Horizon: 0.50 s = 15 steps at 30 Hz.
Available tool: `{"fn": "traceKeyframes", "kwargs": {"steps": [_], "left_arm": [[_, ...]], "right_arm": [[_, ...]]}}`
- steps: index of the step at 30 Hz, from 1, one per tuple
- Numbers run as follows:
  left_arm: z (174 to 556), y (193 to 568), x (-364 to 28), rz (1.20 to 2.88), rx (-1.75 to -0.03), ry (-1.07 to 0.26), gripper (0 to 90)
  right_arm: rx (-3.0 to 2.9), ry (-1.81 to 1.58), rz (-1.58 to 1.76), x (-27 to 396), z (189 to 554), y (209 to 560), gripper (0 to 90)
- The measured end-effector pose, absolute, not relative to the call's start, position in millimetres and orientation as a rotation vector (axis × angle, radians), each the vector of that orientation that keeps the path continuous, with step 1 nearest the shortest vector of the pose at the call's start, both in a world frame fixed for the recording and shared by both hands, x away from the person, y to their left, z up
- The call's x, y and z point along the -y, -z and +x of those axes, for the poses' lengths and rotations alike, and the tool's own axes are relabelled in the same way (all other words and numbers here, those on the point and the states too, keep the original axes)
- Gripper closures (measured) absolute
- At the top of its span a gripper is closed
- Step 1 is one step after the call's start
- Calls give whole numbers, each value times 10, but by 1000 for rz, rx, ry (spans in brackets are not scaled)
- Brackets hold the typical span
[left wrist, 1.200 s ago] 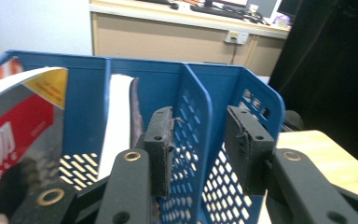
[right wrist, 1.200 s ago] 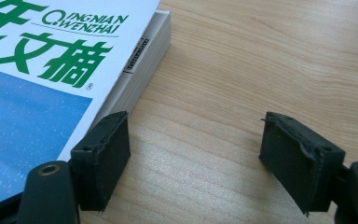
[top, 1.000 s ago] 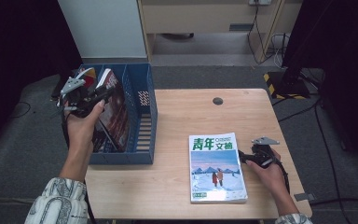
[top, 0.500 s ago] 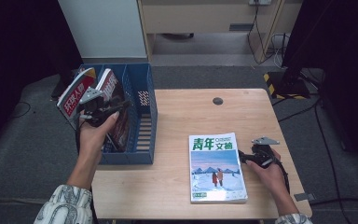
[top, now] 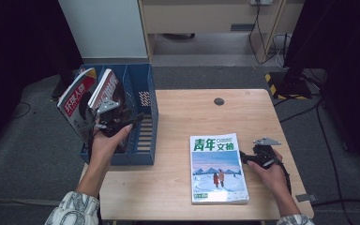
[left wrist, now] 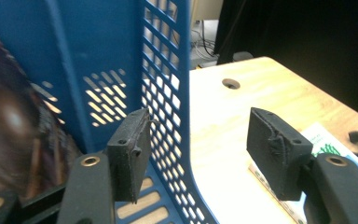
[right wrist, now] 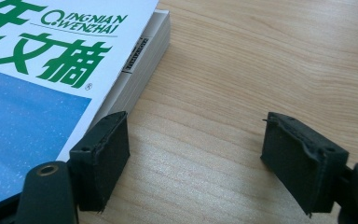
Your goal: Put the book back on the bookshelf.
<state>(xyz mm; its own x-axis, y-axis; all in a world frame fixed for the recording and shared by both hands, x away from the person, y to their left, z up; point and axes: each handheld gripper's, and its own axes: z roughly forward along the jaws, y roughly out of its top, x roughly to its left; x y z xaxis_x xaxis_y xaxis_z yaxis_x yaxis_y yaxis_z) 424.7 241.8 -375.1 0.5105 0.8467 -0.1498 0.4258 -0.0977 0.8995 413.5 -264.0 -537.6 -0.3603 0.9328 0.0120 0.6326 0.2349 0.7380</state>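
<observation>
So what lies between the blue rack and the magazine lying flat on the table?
In the high view, only bare table separates the blue rack from the flat magazine.

A pale wooden table (top: pixel 262 117) with a smooth, matt grain carries a stack of paper magazines (top: pixel 218 168), the top cover glossy and printed in blue, white and green, its page edges (right wrist: pixel 142 70) plain and dull. Beside it stands a blue plastic file rack (top: pixel 146 101), its moulded walls perforated and lightly shiny. Inside lean more magazines (top: pixel 77 101) with slick, reflective covers. The left gripper (left wrist: pixel 198 149) shows jaws of black matt plastic with brass-coloured metal screw fittings; its pads (left wrist: pixel 133 149) look rough, worn foam or rubber. The right gripper (right wrist: pixel 193 158) has the same coarse black pads (right wrist: pixel 298 158), frayed at the edges.
</observation>
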Motion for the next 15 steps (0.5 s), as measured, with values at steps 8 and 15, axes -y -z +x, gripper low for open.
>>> {"fn": "traceKeyframes", "kwargs": {"steps": [8,15], "left_arm": [[4215,3837,-2252,1766,-1038,-477,367],[4211,3910,-2108,1802,-1010,-451,324]], "right_arm": [[-2074,-925,1435,2640,4137,5378,222],[-2073,-919,1436,2647,4143,5381,202]]}}
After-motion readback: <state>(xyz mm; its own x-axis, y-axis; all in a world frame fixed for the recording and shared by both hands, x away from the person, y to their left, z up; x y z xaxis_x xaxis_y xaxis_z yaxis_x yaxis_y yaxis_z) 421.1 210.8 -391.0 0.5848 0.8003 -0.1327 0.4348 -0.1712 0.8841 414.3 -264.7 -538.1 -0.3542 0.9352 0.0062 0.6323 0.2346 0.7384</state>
